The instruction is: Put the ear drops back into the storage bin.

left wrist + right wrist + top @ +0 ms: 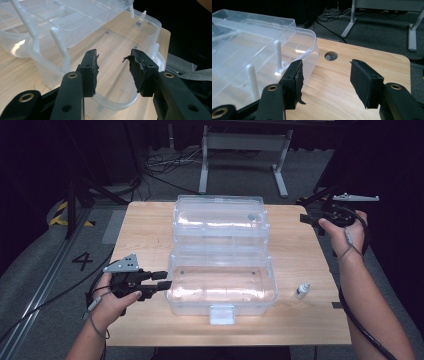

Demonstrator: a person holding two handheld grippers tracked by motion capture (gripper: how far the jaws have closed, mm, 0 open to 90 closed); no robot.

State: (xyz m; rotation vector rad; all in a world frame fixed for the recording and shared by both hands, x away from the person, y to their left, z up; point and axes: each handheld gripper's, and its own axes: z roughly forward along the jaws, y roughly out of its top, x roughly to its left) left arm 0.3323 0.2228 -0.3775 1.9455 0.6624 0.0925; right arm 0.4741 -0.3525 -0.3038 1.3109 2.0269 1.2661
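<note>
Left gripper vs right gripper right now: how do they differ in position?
The left gripper sits at the open clear box's near-left wall, jaws straddling its rim; the right gripper hangs by the table's far-right edge, away from the box. Both are open and empty.

Black left gripper (165,282), grey three-cornered plate, brass-ringed screw holes (frayed pads), black cables, bare forearms

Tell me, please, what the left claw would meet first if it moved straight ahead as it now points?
Most likely the near wall of the clear box: the left claw stands open right at its rim, though exact depth is unclear.
</note>
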